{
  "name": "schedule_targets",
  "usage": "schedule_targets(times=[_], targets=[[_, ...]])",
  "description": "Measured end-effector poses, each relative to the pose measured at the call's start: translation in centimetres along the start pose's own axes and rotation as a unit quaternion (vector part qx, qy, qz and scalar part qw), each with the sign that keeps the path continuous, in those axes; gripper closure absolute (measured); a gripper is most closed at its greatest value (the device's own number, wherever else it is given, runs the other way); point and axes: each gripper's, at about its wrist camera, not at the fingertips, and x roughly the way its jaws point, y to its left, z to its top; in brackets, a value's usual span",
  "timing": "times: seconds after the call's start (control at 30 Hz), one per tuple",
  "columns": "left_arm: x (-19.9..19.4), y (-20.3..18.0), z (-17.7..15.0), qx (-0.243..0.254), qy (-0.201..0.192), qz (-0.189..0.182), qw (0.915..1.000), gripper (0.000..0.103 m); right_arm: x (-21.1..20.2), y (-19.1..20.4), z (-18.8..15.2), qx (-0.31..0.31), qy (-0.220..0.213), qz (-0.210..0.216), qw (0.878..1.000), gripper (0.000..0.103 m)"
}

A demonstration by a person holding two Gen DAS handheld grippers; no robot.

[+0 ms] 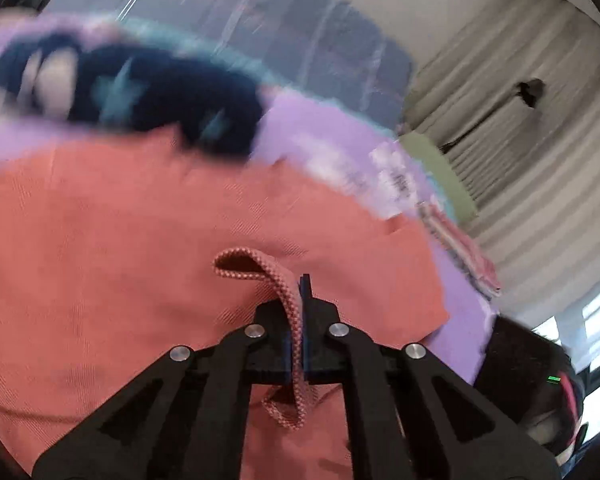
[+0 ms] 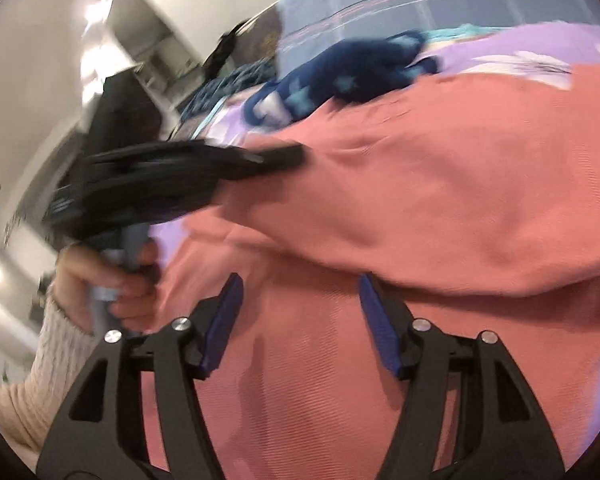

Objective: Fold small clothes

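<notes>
**Mid-fold: left tool has the edge, right tool waits**

Clearly the fold is under way on one coral garment, which lies spread over a purple blanket on what looks like a bed. The left tool is clenched on a doubled-over edge of the garment, a loop of ribbed fabric standing up between its blue pads. Seen from the right wrist, that same left tool reaches in from the side with the cloth draped off it, and the person's hand grips its handle.

The right tool hangs released above the garment, jaws wide apart, nothing between them.

By my reading the step in hand is carrying the lifted edge across the body of the garment. The next move calls for the right tool to pin or pinch the opposite edge so the cloth stays flat as the left lays its edge down.

Count: one coral garment; one navy item with pale stars bunched beyond it, touching its far edge, though blur hides its shape; two tools.
</notes>
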Motion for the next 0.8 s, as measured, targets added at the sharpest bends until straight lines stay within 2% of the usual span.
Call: schedule_targets(times=[0.07, 0.17, 0.27, 0.3, 0.43, 0.57, 0.8], targets=[[-1.8, -2.7, 1.9, 0.040, -0.030, -0.008, 0.9987, 0.100, -0.9, -1.1, 0.4, 0.024, -0.029, -0.010, 0.999, 0.040], [-4.0, -4.9, 3.7, 0.074, -0.060, -0.006, 0.9954, 0.100, -2.3, -2.2, 0.6, 0.048, -0.068, -0.030, 0.996, 0.037], [-5.6, -5.7, 4.7, 0.102, -0.078, 0.026, 0.9914, 0.100, -2.3, -3.4, 0.5, 0.068, -0.066, -0.108, 0.990, 0.032], [-6.1, -5.2, 4.7, 0.108, -0.080, 0.043, 0.9900, 0.100, -2.2, -3.9, 0.5, 0.080, -0.063, -0.117, 0.988, 0.032], [-7.3, -1.2, 4.0, 0.079, -0.072, 0.084, 0.9908, 0.100, -2.1, -4.3, 0.3, 0.086, -0.062, -0.114, 0.988, 0.031], [-7.3, 2.7, 2.5, 0.029, -0.056, 0.102, 0.9928, 0.100, -1.5, -3.7, 0.3, 0.062, -0.056, -0.129, 0.988, 0.026], [-9.2, 5.4, 1.4, -0.004, -0.061, 0.117, 0.9913, 0.100, -2.2, -3.1, -0.1, 0.052, -0.063, -0.141, 0.987, 0.026]])
